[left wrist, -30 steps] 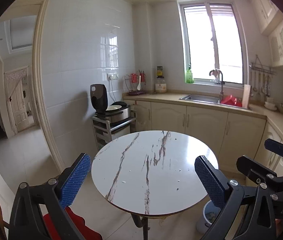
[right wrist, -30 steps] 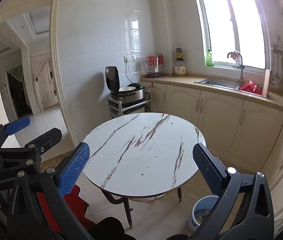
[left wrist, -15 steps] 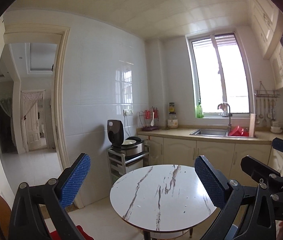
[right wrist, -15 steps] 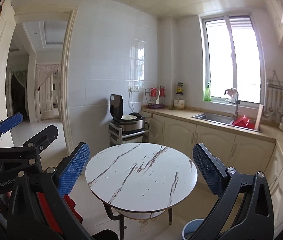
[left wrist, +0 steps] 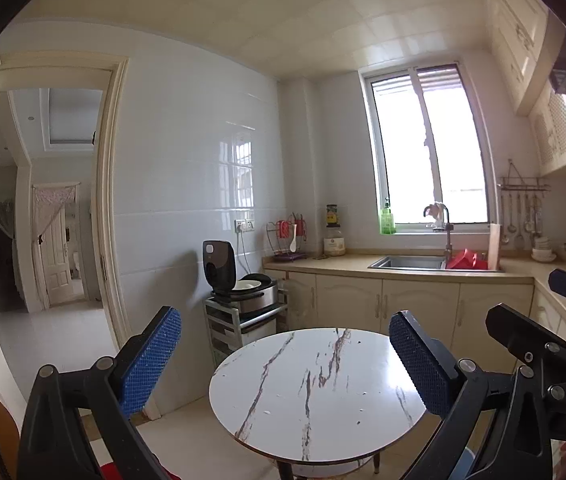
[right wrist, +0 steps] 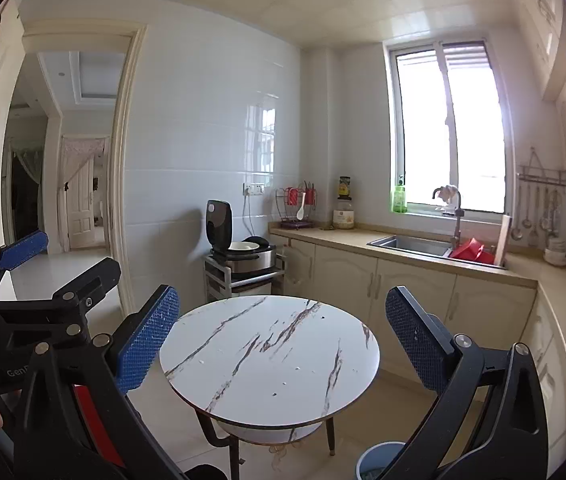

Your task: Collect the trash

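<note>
A round table (right wrist: 269, 360) stands in the middle of the floor. Behind it, a worktop (right wrist: 347, 238) runs along the window wall, with a sink (right wrist: 411, 244) set in it. Left of the worktop's end, a rice cooker (right wrist: 243, 254) sits on a rack (right wrist: 239, 280). A bin (right wrist: 375, 460) stands on the floor at the table's near right.

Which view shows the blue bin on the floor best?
The right wrist view: the bin stands below the table, its rim and inside visible. In the left wrist view only a blue sliver shows behind the tongs.
</note>
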`<state>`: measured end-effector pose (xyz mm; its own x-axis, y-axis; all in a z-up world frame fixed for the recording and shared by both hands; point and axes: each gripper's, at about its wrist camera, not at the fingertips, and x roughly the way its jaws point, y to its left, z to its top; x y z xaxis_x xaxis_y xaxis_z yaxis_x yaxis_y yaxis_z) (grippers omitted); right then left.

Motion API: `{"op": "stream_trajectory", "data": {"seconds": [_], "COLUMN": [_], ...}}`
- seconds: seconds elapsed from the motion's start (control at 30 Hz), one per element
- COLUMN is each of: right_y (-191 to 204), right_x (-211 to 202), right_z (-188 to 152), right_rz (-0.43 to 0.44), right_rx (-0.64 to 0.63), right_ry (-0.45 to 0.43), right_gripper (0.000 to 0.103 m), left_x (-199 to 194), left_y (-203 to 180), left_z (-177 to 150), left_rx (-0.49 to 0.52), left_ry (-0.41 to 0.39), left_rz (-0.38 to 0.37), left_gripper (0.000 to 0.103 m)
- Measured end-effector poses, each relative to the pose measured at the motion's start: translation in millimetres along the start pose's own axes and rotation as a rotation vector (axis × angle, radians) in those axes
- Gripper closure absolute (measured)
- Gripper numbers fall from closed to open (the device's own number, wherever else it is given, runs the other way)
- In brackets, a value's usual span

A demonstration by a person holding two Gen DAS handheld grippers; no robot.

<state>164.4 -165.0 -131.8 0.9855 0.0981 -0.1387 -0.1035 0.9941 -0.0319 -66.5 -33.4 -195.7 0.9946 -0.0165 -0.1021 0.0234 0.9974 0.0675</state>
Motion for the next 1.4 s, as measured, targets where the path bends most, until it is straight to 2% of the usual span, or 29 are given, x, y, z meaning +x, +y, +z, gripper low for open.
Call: {"op": "stream_trajectory", "data": {"seconds": [0.47,1.4], "right_y": [-4,-15], "right_x": [-7,-11], "right_z": [1,0], "right_rz": [-0.011,-0.021], "right_rx": [0.007,0.014], "right_ry": [0.0,0.007], "right_gripper": [0.0,0.0], "left_x": [27,38], "left_y": [4,23], "left_z": [25,31], "left_rx": [0.009,0.022], "left_ry": [0.001,0.004], "left_rz": [-0.006,-0.022], "left_gripper": [0.001,0.001]}}
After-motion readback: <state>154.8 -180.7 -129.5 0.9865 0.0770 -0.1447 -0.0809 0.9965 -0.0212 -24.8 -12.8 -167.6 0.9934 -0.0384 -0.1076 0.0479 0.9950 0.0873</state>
